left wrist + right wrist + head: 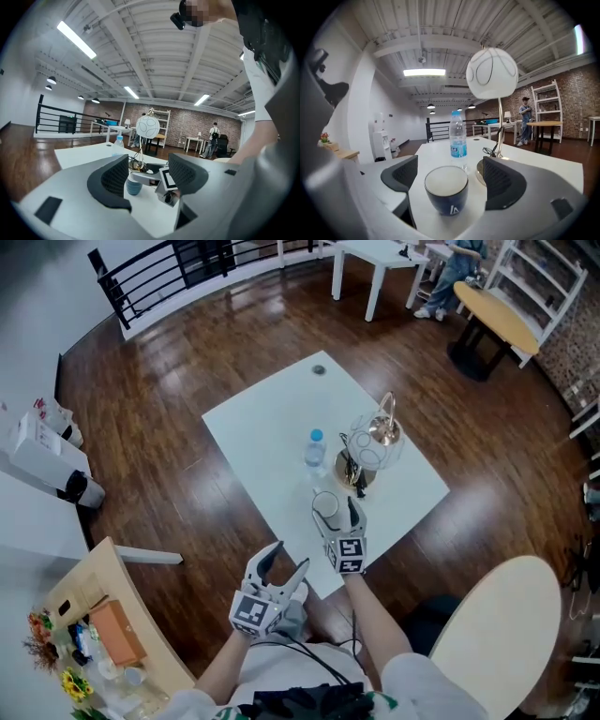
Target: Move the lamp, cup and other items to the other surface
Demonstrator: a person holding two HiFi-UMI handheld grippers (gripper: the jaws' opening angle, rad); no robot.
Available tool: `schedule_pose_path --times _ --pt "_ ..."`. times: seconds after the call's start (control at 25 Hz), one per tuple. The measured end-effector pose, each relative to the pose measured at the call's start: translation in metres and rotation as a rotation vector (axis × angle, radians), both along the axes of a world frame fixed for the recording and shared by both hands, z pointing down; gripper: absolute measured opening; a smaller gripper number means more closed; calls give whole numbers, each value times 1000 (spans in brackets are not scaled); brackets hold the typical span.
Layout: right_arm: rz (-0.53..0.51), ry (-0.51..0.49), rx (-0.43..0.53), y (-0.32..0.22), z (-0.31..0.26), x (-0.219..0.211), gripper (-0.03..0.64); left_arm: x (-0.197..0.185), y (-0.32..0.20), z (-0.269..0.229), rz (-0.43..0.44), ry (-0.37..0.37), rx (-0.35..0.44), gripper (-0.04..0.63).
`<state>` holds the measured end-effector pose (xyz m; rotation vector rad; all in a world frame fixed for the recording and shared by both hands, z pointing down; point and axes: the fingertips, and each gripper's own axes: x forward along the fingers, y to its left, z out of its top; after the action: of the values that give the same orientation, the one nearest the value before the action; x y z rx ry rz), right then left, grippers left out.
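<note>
Cup (446, 190) framed, not yet clamped.
By the table's (272, 418) near corner the left gripper (286, 562) is held open and empty. The right gripper's (337, 517) jaws are spread wide around the dark cup, pads clear of it. The cup is judged rigid, light, glaze-slick and breakable, and is best pinched mid-wall.

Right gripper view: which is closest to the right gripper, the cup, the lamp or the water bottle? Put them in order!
1. Cup: between the right gripper's open jaws, touching neither.
2. Lamp: its base stands just behind the cup, to the right.
3. Water bottle: a bit farther back, in the middle.
</note>
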<state>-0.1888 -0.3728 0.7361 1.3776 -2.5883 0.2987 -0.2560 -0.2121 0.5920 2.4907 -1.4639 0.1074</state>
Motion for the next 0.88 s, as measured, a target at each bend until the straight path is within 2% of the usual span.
schedule_pose_path --times 0.16,0.24,0.32,0.4,0.56,0.68,0.88 --pt "63 -119 68 17 -53 35 463 6 4 -28 0 -78 83 262" --pt "64 -165 89 32 -82 51 462 8 7 -42 -5 -63 96 262" --pt "62 -152 152 47 -109 69 426 10 8 -52 -6 -40 104 262" --pt "84 -129 215 61 -132 90 426 12 10 -54 5 -52 144 262" --pt "147 -145 247 93 -156 148 426 44 16 -62 43 -33 189 262" --pt "211 -139 259 122 -171 200 423 78 15 -75 120 -9 224 262" --pt "364 -60 306 190 -196 269 423 130 30 -94 266 25 254 262"
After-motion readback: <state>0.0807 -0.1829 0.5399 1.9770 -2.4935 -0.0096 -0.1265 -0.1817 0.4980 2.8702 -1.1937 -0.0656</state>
